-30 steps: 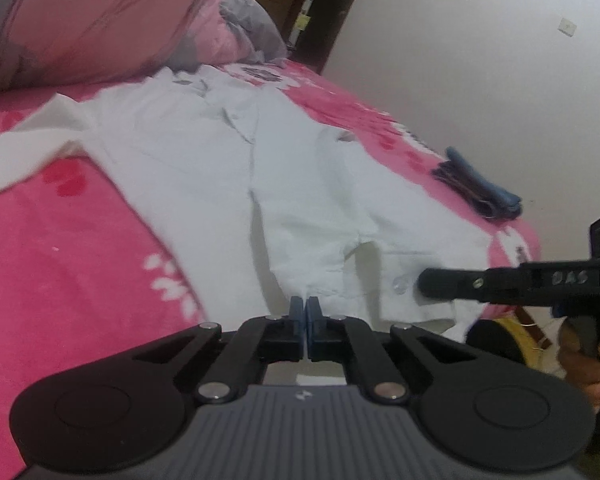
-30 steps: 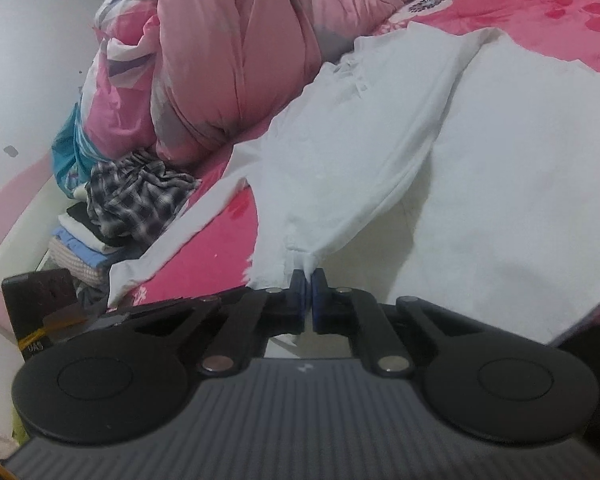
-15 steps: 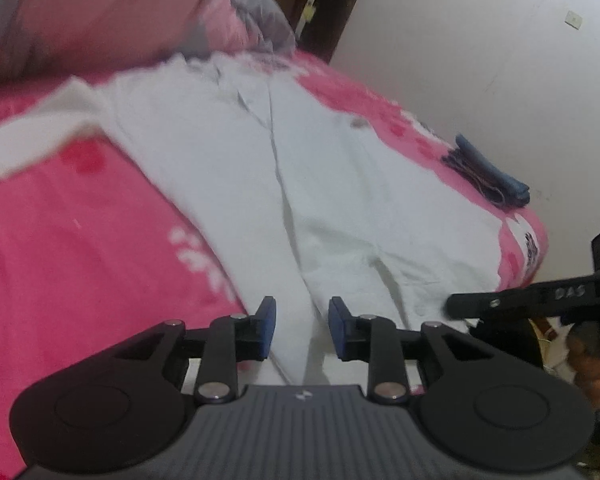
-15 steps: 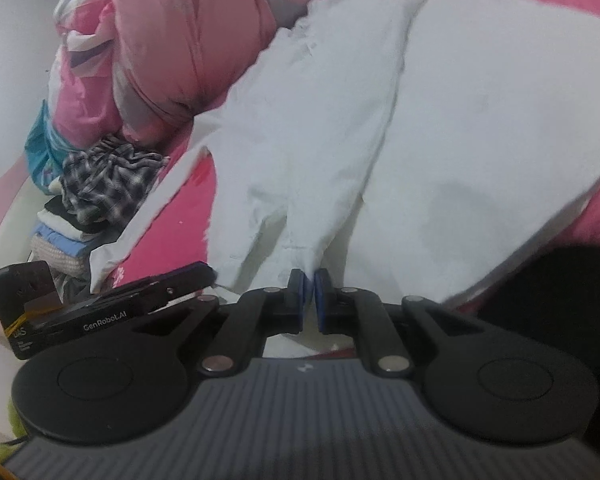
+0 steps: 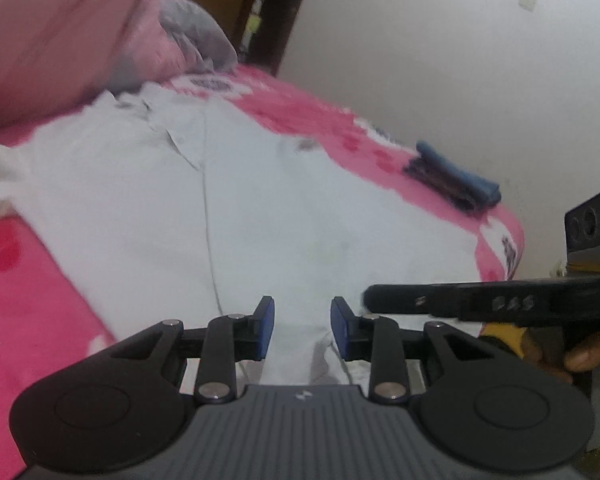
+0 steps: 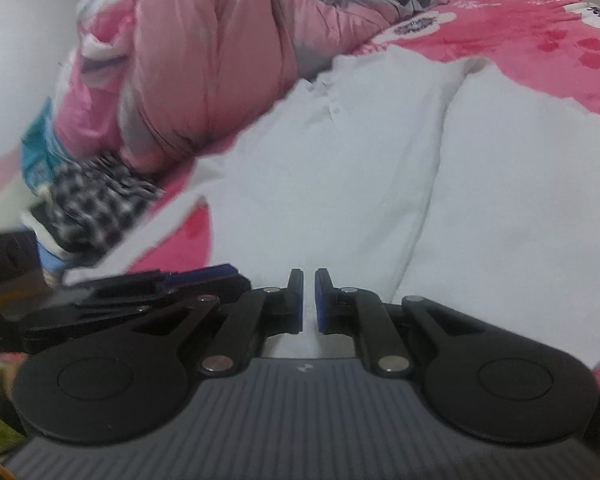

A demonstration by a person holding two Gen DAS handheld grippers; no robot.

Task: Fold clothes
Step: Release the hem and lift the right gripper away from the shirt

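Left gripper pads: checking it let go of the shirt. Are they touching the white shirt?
Apart. The left wrist view shows the left gripper opening, gaps between each pad and the white shirt hem.

The room has a plain white wall [image 5: 440, 80] behind the bed [image 5: 32, 300]. The bed is covered with a bright pink sheet that carries a white and red flower print. High on the wall there is a small pale plate, perhaps a switch [image 5: 526, 0]; it is too blurred to be sure. At the far end a doorway [image 5: 260, 12] with a brown wooden frame opens into a dark space. A big pink quilt [image 6: 204, 60] lies in a heap at the head of the bed, with a grey part [image 5: 192, 36] beside it. The light is soft and even, without hard shadows.
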